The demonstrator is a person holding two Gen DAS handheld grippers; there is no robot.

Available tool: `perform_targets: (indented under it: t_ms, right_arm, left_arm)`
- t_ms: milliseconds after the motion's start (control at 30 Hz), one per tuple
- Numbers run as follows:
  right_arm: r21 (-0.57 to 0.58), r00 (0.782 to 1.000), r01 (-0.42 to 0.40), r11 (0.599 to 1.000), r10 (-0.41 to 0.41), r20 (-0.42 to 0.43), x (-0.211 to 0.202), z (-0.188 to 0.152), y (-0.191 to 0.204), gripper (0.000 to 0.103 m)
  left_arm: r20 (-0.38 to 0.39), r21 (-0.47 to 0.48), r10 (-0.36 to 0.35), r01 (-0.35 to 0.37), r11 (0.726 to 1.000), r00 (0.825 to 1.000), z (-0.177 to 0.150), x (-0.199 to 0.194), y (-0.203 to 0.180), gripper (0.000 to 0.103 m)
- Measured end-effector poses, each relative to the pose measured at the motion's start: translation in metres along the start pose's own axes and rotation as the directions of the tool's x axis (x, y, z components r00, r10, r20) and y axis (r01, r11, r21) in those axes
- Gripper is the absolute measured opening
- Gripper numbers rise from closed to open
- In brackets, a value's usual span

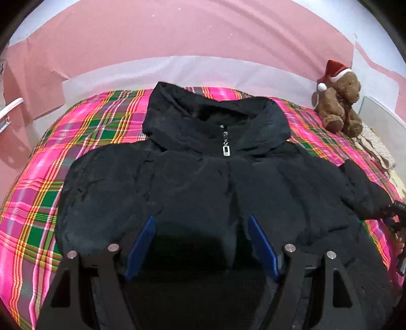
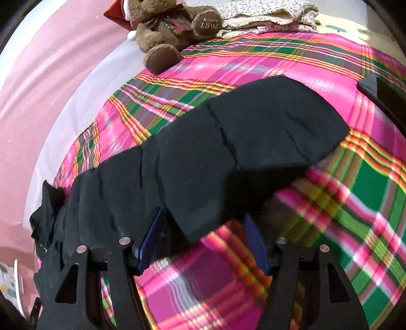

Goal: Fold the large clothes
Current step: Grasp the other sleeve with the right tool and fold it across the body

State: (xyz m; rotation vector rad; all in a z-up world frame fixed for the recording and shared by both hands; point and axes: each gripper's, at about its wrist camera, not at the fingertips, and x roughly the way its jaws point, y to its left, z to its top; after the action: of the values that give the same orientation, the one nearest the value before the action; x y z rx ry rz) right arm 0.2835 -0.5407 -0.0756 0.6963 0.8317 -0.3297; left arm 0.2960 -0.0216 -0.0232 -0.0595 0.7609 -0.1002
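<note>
- The black hooded jacket (image 1: pixel 203 182) is seen whole only from the left wrist view: it is laid front-up across the plaid blanket (image 1: pixel 38 203), hood toward the far edge, zip closed up to the collar with the silver zipper pull (image 1: pixel 225 149) at the throat.
- From the right wrist view only one sleeve (image 2: pixel 228 147) is shown — a long quilted band stretched diagonally over the blanket, its cuff end lying flat toward the right side of the view.
- The left gripper (image 1: pixel 201 247) is held above the lower chest of the jacket; its blue pads (image 1: pixel 264 248) are spread wide and nothing is gripped between them.
- The right gripper (image 2: pixel 203 243) is likewise wide open, and nothing is clamped; its left pad is at the sleeve's near edge, though contact cannot be told, and plaid cloth is seen, blurred, between the pads.
- A brown teddy bear (image 1: pixel 340 101) in a red Santa hat is seated at the far right corner of the blanket, well apart from the jacket.
- Folded pale patterned cloth (image 2: pixel 269 15) is seen beside the bear, clearest from the right wrist view.
- A dark object (image 2: pixel 380 91) intrudes at the right edge — what it is cannot be told.
- Pink sheeting (image 1: pixel 177 33) is draped behind the bed.
</note>
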Motion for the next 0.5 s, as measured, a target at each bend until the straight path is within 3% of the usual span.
perform_targets:
  t_ms: [33, 133, 167, 333, 500]
  right_arm:
    - [0.001, 1.000, 0.001, 1.000, -0.001, 0.007, 0.002, 0.003, 0.000, 0.062]
    - [0.014, 1.000, -0.013, 1.000, 0.013, 0.002, 0.007, 0.008, 0.002, 0.021]
    - [0.018, 1.000, -0.023, 1.000, 0.023, -0.002, 0.007, 0.008, 0.004, 0.017]
    - [-0.071, 0.996, -0.051, 0.996, 0.056, 0.073, -0.030, 0.005, 0.037, 0.009]
    - [-0.223, 0.971, -0.132, 0.966, 0.171, 0.168, -0.102, -0.001, 0.098, 0.008]
  left_arm:
    - [-0.008, -0.003, 0.001, -0.001, 1.000, 1.000, -0.001, 0.003, 0.001, 0.077]
    - [-0.020, -0.010, 0.002, -0.002, 1.000, 1.000, -0.004, 0.007, 0.002, 0.077]
    - [-0.021, -0.008, 0.001, -0.001, 1.000, 1.000, -0.004, 0.006, 0.002, 0.077]
    - [-0.006, 0.003, 0.004, -0.004, 1.000, 1.000, -0.005, -0.004, 0.004, 0.077]
    - [0.023, -0.013, 0.003, -0.002, 1.000, 1.000, -0.002, -0.023, 0.011, 0.077]
